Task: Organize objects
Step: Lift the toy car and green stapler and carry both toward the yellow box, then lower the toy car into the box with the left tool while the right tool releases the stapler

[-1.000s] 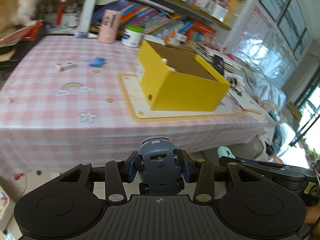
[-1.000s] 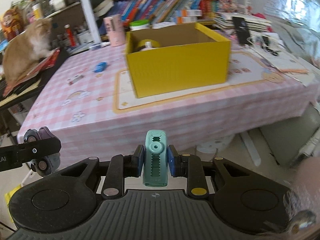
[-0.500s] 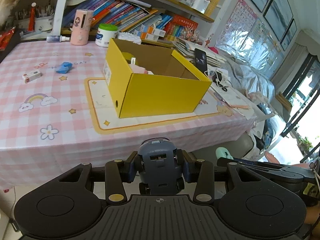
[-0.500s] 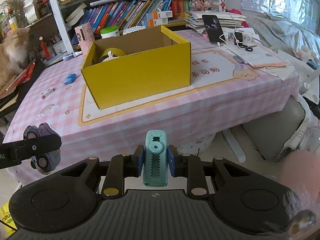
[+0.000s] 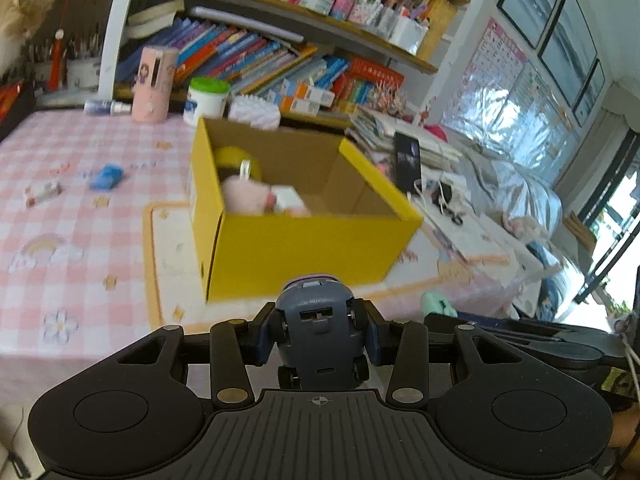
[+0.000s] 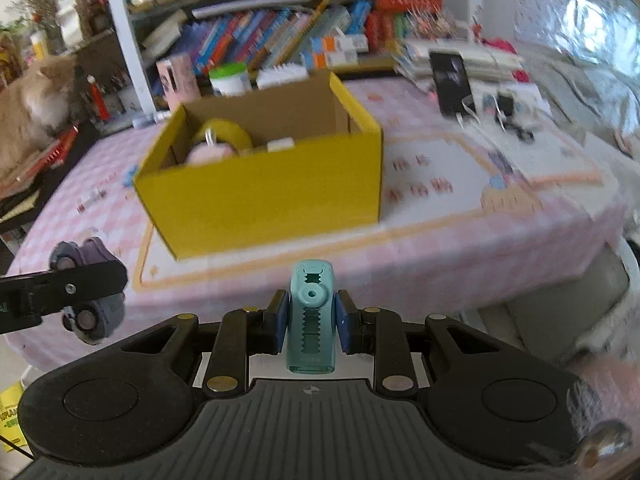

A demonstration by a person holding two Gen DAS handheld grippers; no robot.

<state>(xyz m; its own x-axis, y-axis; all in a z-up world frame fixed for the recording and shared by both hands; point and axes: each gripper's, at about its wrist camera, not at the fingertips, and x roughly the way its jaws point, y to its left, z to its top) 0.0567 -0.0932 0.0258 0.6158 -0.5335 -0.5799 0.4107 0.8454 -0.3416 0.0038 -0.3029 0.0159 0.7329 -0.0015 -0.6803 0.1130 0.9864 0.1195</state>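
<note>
Now left gripper (image 5: 319,326) is clamped tight on a grey toy car (image 5: 318,334), right gripper (image 6: 309,318) clamped on a teal sharpener (image 6: 310,320). Both are held just short of the yellow box (image 6: 264,196); a pink plush (image 5: 246,196) lies inside the box.

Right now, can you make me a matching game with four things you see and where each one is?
Things:
1. toy car
2. teal sharpener
3. pink plush
4. small blue toy

Places:
A. lying on the pink tablecloth, left of the box
B. clamped in the right tool
C. inside the yellow box
D. clamped in the left tool

Pairs: 1-D, 2-B, 3-C, 4-A
</note>
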